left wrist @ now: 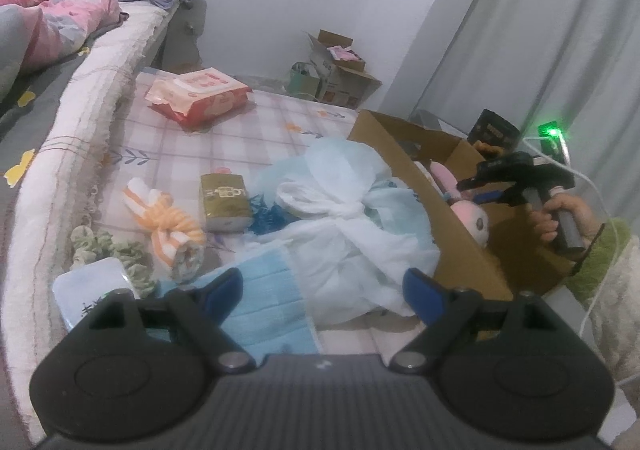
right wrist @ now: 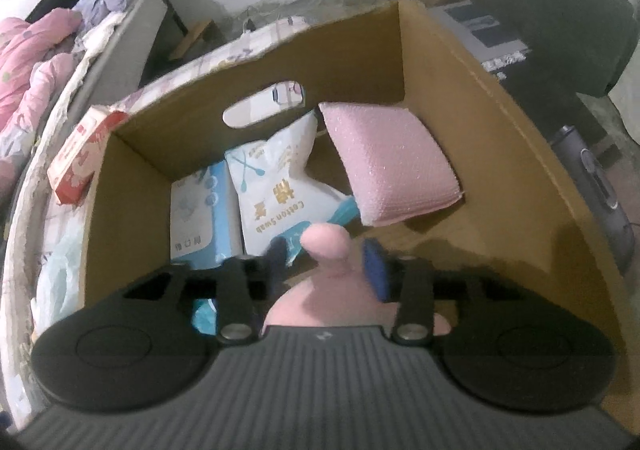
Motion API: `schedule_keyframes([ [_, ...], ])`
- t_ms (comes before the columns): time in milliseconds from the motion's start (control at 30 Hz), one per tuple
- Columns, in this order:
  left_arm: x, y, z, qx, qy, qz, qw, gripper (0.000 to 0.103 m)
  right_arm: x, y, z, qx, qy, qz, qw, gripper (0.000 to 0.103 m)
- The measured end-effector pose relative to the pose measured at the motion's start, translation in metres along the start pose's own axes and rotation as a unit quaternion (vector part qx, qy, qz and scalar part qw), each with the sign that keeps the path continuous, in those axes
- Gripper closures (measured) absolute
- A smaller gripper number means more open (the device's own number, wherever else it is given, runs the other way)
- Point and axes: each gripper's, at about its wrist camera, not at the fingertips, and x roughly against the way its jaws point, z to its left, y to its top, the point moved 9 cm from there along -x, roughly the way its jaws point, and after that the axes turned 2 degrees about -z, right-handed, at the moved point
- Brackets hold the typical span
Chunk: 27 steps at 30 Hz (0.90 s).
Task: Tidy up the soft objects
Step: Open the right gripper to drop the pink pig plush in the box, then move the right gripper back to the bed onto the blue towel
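Right gripper (right wrist: 326, 264) reaches over the cardboard box (right wrist: 496, 154) with its fingers closed on the ear of a pink bunny (right wrist: 325, 246); in the left wrist view the bunny (left wrist: 472, 210) hangs at the fingertips inside the box, head down toward the floor of it. Lying in the box below are a pink sponge (right wrist: 392, 162), a white cotton swab bag (right wrist: 276, 186) and a blue-and-white pack (right wrist: 202, 210), the bag leaning between the other two.

Left gripper (left wrist: 324, 286) hovers low over the checked mat (left wrist: 240, 122) with its fingers apart and nothing between them. Just beneath it lie a blue mask (left wrist: 268, 310) and a crumpled white plastic bag (left wrist: 340, 218), the bag pressed against the box's outer wall. Left of these sit a gold tissue pack (left wrist: 226, 202), an orange-striped cloth roll (left wrist: 168, 226), a green scrunchie (left wrist: 112, 254) and a clear lidded tub (left wrist: 92, 286). A red wipes pack (left wrist: 198, 94) rests farther back on the mat, well apart from the rest. A bed (left wrist: 52, 110) with pink bedding borders the mat on the left.
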Motion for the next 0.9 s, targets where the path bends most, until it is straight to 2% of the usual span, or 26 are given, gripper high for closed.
schedule_keyframes([
  [133,0.006,-0.004,0.008,0.002,0.005,0.0,1.0,0.015,0.023,-0.002,0.004,-0.004,0.004,-0.02,1.0,0.05],
  [233,0.013,-0.009,0.015,0.001,0.013,-0.001,0.9999,0.015,0.048,-0.005,0.013,-0.008,0.024,-0.038,0.999,0.049],
  [400,0.024,-0.019,0.026,-0.001,0.025,0.001,0.9997,0.015,0.103,-0.021,0.048,-0.013,0.089,-0.067,0.994,0.046],
  [533,0.029,-0.028,0.031,-0.008,0.034,0.006,0.9994,0.015,0.14,-0.045,0.091,0.011,0.145,-0.074,0.987,0.044],
  [733,0.031,-0.045,0.036,-0.021,0.047,0.012,0.9986,0.015,0.17,-0.097,0.159,0.041,0.234,-0.046,0.97,0.044],
  [900,0.022,-0.064,0.041,-0.025,0.055,0.029,0.9977,0.018,0.161,-0.151,0.209,0.059,0.279,0.008,0.959,0.044],
])
